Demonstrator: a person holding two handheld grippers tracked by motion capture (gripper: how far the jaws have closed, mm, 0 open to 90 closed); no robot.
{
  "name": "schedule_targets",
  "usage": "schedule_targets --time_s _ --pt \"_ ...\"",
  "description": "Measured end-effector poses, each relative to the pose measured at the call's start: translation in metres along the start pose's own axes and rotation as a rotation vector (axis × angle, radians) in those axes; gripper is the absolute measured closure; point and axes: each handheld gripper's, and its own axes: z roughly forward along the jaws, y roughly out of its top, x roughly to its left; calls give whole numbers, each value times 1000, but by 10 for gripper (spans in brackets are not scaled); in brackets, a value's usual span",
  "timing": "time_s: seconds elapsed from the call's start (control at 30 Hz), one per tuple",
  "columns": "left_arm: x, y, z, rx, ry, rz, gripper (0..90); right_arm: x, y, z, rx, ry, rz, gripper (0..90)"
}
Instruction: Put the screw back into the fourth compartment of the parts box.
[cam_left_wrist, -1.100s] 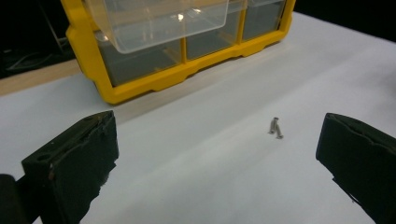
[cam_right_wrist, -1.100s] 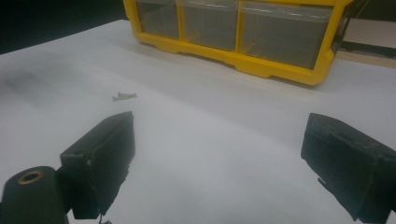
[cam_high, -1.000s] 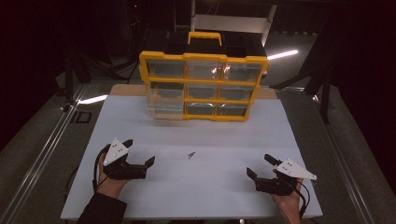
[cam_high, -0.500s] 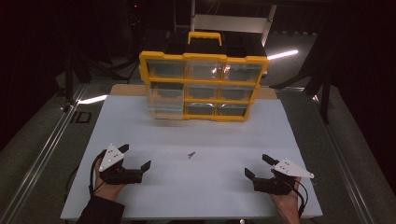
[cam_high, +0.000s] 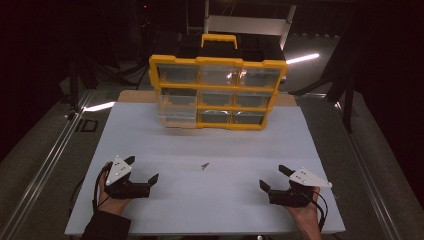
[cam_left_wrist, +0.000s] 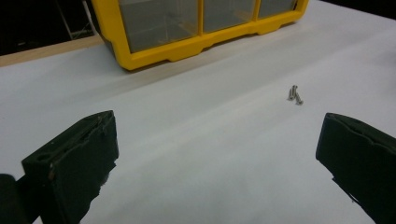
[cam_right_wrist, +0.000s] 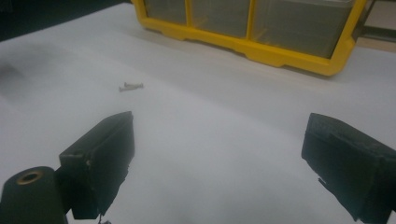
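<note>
Screws (cam_high: 204, 166), two small ones touching, lie mid-board, nearer the front edge, within reach of both hands. Left gripper (cam_high: 142, 173) rests near the front left corner, jaws spread; right gripper (cam_high: 270, 179) mirrors it, also spread, ready to pick for the yellow drawer organizer (cam_high: 218, 92) at the back edge.

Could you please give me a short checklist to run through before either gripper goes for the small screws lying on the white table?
1. Left gripper open and empty: ok, its fingers stand wide apart.
2. Right gripper open and empty: ok.
3. Screws in sight and apart from both grippers: ok; two lie side by side on the table.
4. Path to the screws free: ok, bare white surface lies between.
5. Yellow drawer organizer upright behind the screws, well apart from them: ok.
6. A drawer open to receive screws: cannot tell; the lower left one seems to stick out.
</note>
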Motion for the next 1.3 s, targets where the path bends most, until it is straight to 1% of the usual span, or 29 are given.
schedule_targets --time_s 0.17,0.2,0.23,0.27,0.3,0.33,0.37,0.4,0.43,0.47,0.5,0.53,0.57,0.6,0.63,0.67,0.7,0.73,0.77,0.8,0.83,0.93,0.97,1.0,1.1,1.13,1.23,1.27,1.3 --pt "-1 0 0 3 -2 5 0 -1 9 4 26 8 1 96" --pt "-1 0 0 8 -4 2 0 -2 16 6 46 20 -5 97" --pt "-1 0 0 8 -4 2 0 -2 16 6 46 20 -5 97" --pt "-1 0 1 16 -6 1 0 -2 25 8 66 34 -24 97" --pt "-1 0 1 16 -6 1 0 -2 25 8 66 34 -24 97" --pt "-1 0 2 29 -6 6 0 -1 36 9 81 54 -49 97" --pt "-1 0 2 29 -6 6 0 -1 36 9 81 54 -49 97" --pt "-2 0 3 36 -6 9 0 0 47 11 95 80 -75 98" --pt "-2 0 3 36 -6 9 0 0 47 11 95 80 -75 98" --pt "-2 0 3 38 -7 11 0 1 57 15 117 121 -82 97" --pt "-2 0 3 38 -7 11 0 1 57 15 117 121 -82 97" --pt "-2 0 4 41 -10 13 0 2 65 20 136 150 -92 97" --pt "-2 0 4 41 -10 13 0 2 65 20 136 150 -92 97" --pt "-2 0 5 41 -11 14 0 4 72 27 167 175 -115 97" --pt "-2 0 5 41 -11 14 0 4 72 27 167 175 -115 97" --pt "-2 -1 6 48 -9 16 0 7 79 33 192 187 -143 97" --pt "-2 -1 6 48 -9 16 0 7 79 33 192 187 -143 97" --pt "-2 -1 8 56 -7 16 0 11 87 39 212 208 -171 98" --pt "-2 -1 8 56 -7 16 0 11 87 39 212 208 -171 98" --pt "-2 -1 9 57 -9 18 0 16 95 45 232 222 -202 100" --pt "-2 -1 9 57 -9 18 0 16 95 45 232 222 -202 100" --pt "-3 0 9 55 -11 22 0 25 109 55 270 250 -264 125" --pt "-3 0 9 55 -11 22 0 25 109 55 270 250 -264 125" --pt "-3 0 9 56 -12 24 0 29 116 62 285 258 -290 124" --pt "-3 0 10 60 -9 30 0 33 122 70 299 253 -311 123" --pt "-3 0 10 59 -10 30 0 36 127 79 315 255 -329 124" --pt "-3 0 10 58 -10 30 0 37 129 87 331 253 -341 124" --pt "-3 0 10 57 -10 31 0 38 132 97 352 245 -354 124" --pt "-3 0 10 57 -10 31 0 38 132 97 352 245 -354 124"
